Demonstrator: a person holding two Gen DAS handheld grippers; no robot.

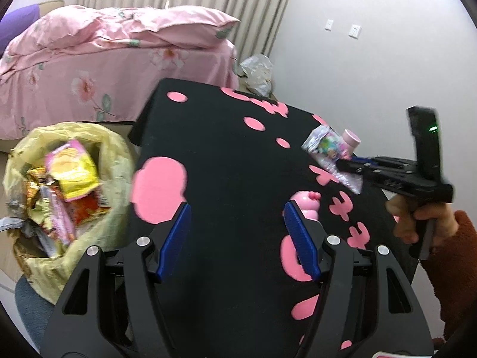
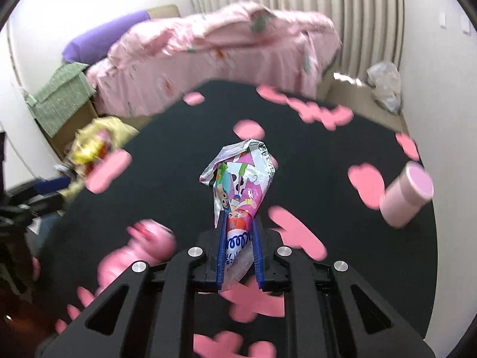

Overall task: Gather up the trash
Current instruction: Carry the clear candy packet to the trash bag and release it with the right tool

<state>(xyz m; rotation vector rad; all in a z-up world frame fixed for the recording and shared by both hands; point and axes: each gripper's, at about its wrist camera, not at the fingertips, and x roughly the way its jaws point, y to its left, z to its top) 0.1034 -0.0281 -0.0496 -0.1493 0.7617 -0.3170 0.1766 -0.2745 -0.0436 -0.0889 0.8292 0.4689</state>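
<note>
Blue ribbed pads line the left tongs (image 1: 237, 238), which stand wide apart with nothing between them, over the table (image 1: 226, 155). That table wears a black cloth scattered with flat pink blobs. The right tongs (image 2: 238, 238) are clamped tight on one crinkly, glossy snack wrapper (image 2: 243, 179), printed with cartoon figures; it sticks up from the pads, clear of the cloth. No earlier view is given to compare. One pink cylindrical cup (image 2: 407, 198) lies tipped on its side at the table's right edge. One smooth pink plastic toy (image 1: 307, 205), rounded and lumpy, rests on the table just behind the left tongs' right pad. Off the table's left edge sits one pale yellow bag (image 1: 113, 161), crumpled and open, stuffed with several foil packets.
</note>
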